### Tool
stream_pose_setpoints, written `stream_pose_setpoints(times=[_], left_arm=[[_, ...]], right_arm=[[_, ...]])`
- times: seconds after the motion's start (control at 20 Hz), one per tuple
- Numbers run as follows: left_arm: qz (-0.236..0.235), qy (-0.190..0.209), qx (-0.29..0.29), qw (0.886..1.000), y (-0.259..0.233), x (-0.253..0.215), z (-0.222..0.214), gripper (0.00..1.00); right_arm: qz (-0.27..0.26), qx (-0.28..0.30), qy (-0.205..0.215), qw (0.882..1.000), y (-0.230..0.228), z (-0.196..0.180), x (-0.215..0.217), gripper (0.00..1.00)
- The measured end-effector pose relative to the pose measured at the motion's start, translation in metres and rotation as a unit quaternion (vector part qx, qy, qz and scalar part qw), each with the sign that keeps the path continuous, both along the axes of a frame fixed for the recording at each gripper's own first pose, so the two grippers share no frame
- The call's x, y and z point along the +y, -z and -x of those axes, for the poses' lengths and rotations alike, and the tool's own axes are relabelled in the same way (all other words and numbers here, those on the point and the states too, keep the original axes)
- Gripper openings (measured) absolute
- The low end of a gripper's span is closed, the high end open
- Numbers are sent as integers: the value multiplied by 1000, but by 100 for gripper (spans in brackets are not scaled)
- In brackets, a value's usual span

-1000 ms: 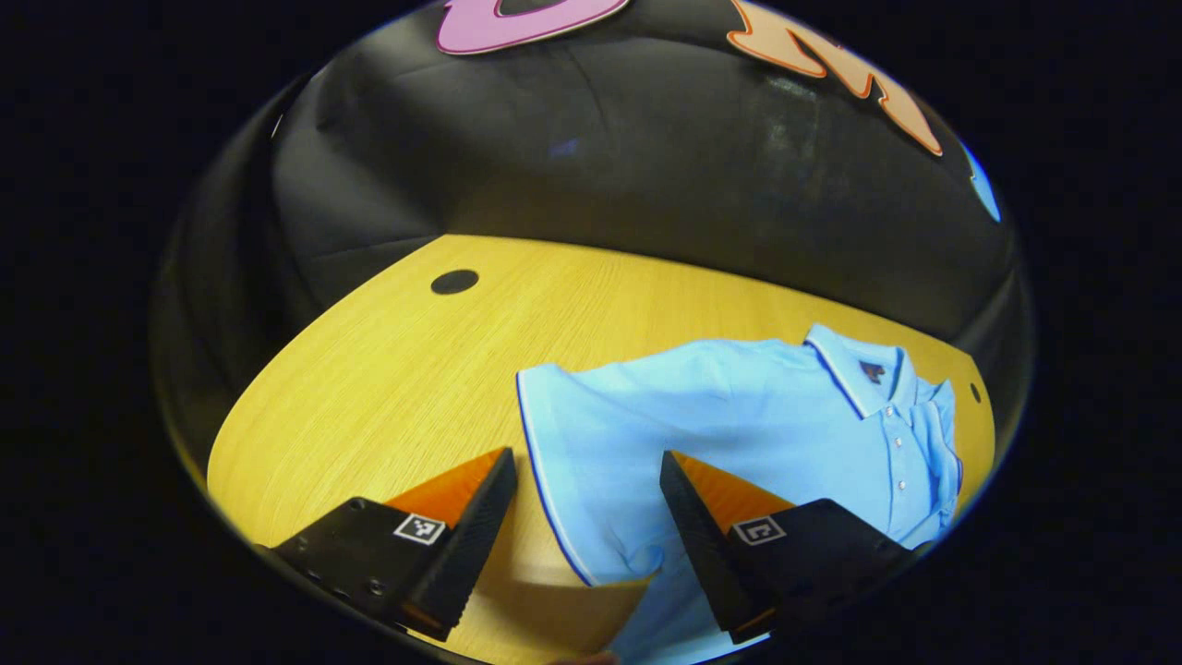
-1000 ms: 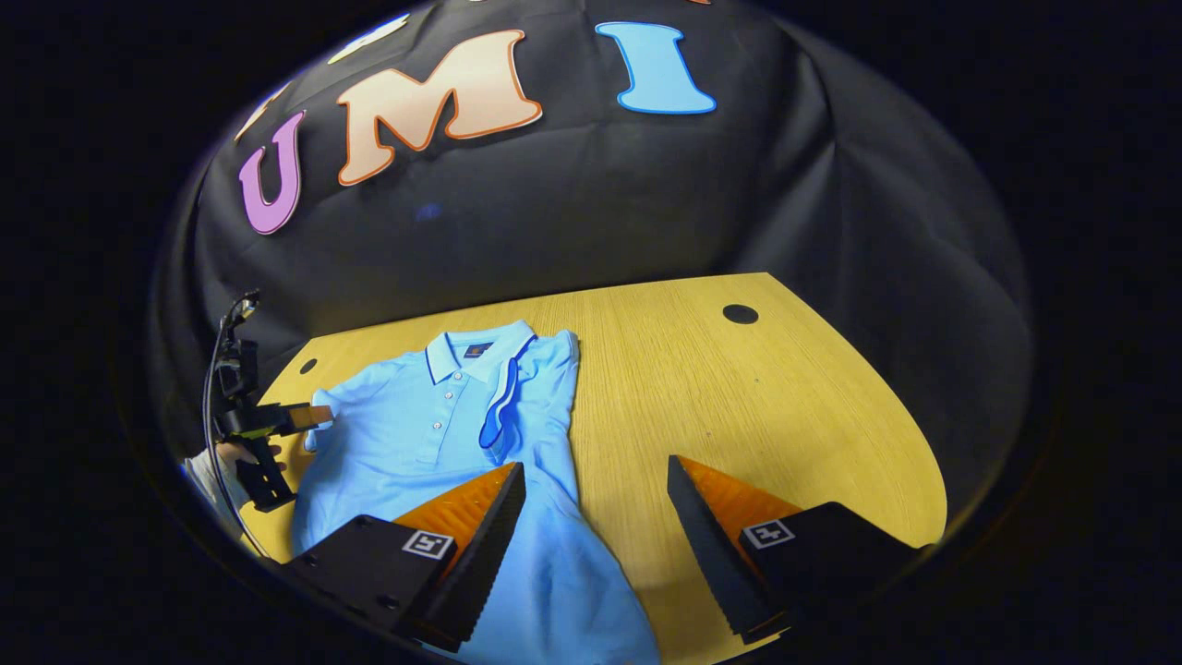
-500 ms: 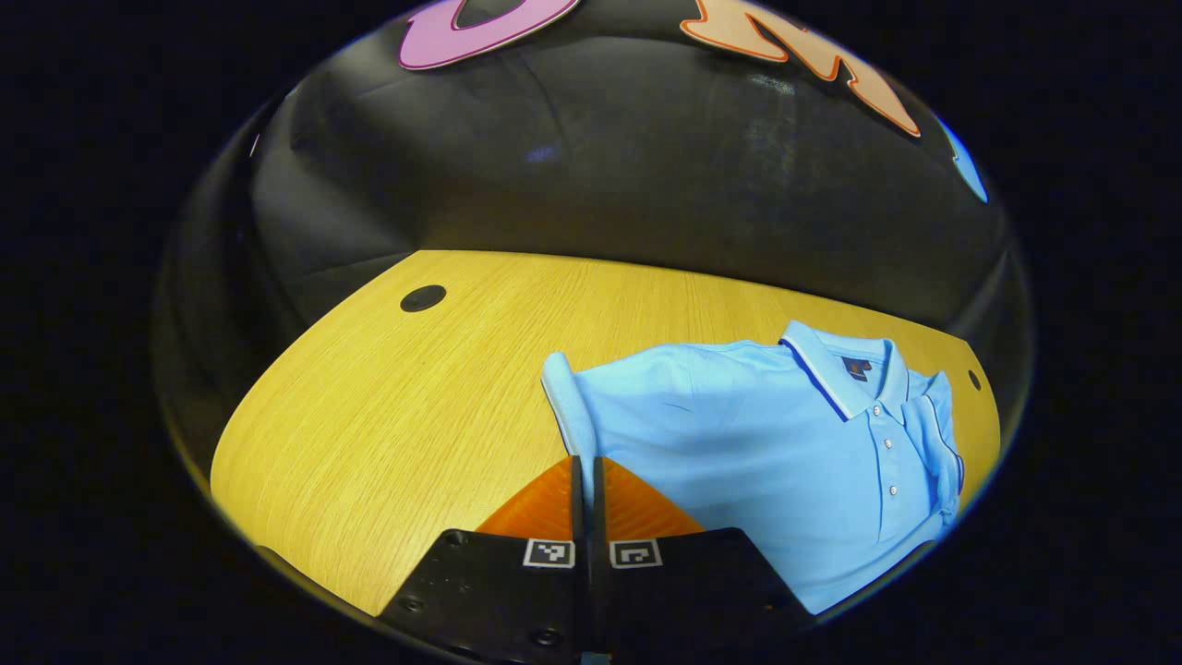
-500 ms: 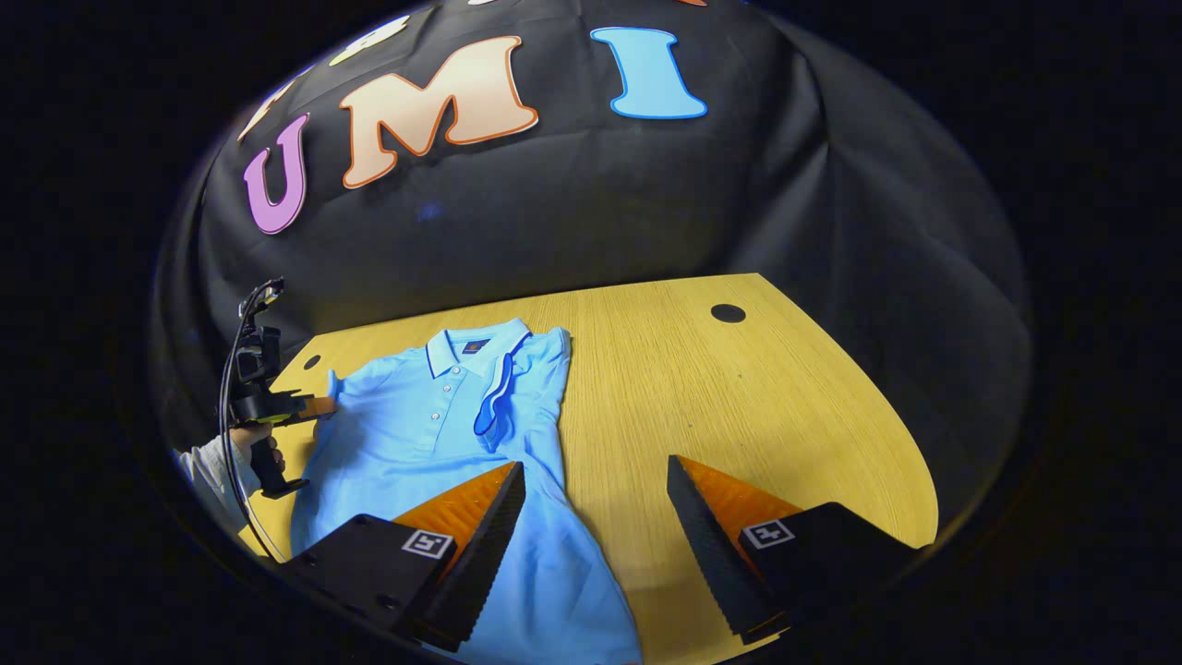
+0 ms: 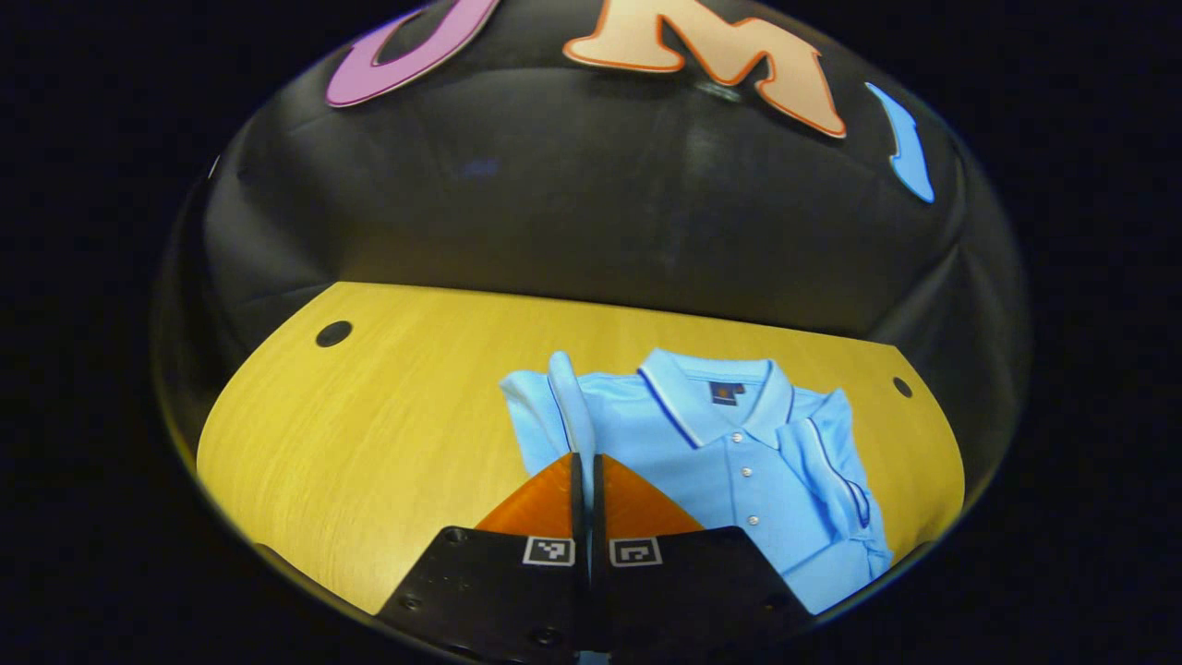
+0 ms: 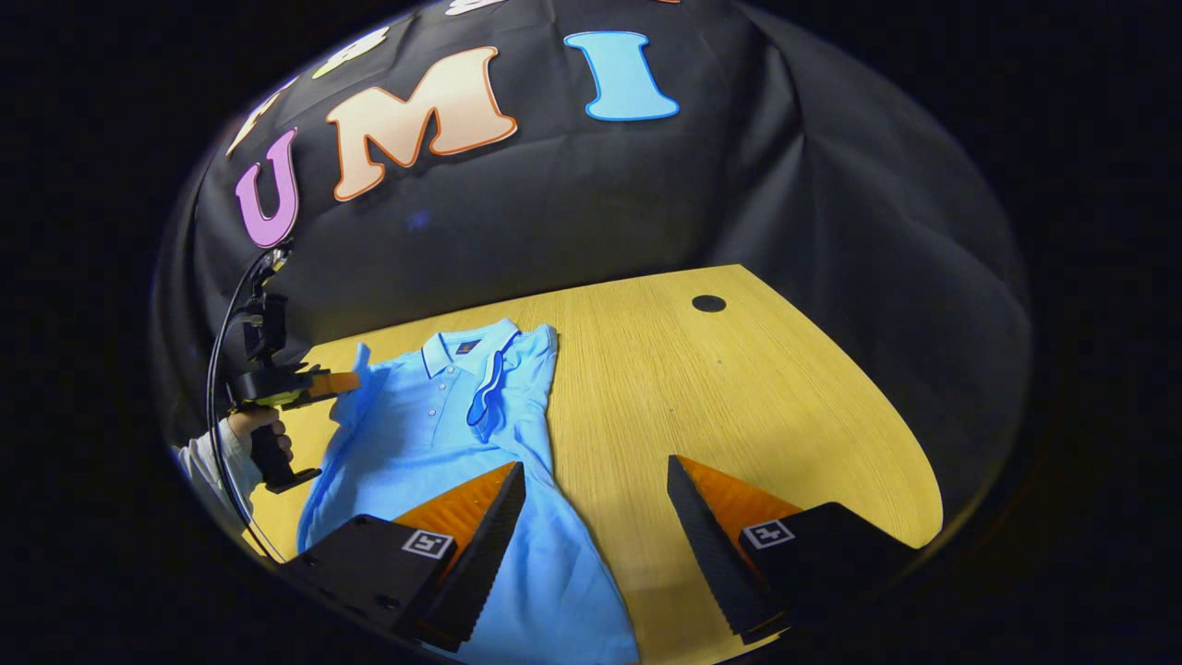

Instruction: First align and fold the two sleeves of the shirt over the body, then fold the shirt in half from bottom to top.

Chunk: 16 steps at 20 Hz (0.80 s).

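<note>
Yellow wooden table [image 6: 739,388], light-blue polo shirt [image 6: 434,434] directly on it

The shirt [image 6: 434,434] runs out of the right gripper view at its hem — the bottom edge is cut off. In the left gripper view, the gripper [image 5: 584,462] hides the pinched sleeve [image 5: 565,397] end — the collar label is too small to tell.

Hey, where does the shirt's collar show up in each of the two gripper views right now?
Left gripper view: the collar sits just right of centre, above the shut left gripper, which pinches a raised sleeve.
Right gripper view: the collar lies left of centre, beyond the open right gripper.
Shared landmark: the dark label inside the collar.
</note>
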<state>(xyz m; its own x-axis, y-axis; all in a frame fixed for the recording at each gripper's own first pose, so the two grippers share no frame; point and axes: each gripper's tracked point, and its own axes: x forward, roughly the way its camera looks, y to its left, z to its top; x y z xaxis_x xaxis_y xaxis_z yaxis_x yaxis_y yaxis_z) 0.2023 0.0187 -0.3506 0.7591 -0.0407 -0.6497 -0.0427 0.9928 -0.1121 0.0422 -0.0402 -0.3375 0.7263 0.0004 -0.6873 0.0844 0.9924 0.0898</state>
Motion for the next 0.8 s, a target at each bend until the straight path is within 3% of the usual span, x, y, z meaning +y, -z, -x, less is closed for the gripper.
stream_pose_setpoints(times=[0.35,0.5,0.55,0.65,0.75,0.8], left_arm=[[-9,66,15,998,20,-57,-8,0],[15,82,22,996,27,-69,-8,0],[38,98,28,994,26,-77,-2,12],[59,103,29,992,21,-81,5,52],[49,108,2,993,1,-71,19,92],[36,106,-9,994,-8,-63,28,94]], right_arm=[[-6,7,2,1000,8,2,13,98],[-2,7,2,1000,9,0,18,97],[-1,6,2,1000,8,-1,19,97],[0,3,4,1000,6,-3,22,97],[1,-14,7,1000,-5,-2,25,97],[-3,-26,-4,1000,-11,0,31,98]])
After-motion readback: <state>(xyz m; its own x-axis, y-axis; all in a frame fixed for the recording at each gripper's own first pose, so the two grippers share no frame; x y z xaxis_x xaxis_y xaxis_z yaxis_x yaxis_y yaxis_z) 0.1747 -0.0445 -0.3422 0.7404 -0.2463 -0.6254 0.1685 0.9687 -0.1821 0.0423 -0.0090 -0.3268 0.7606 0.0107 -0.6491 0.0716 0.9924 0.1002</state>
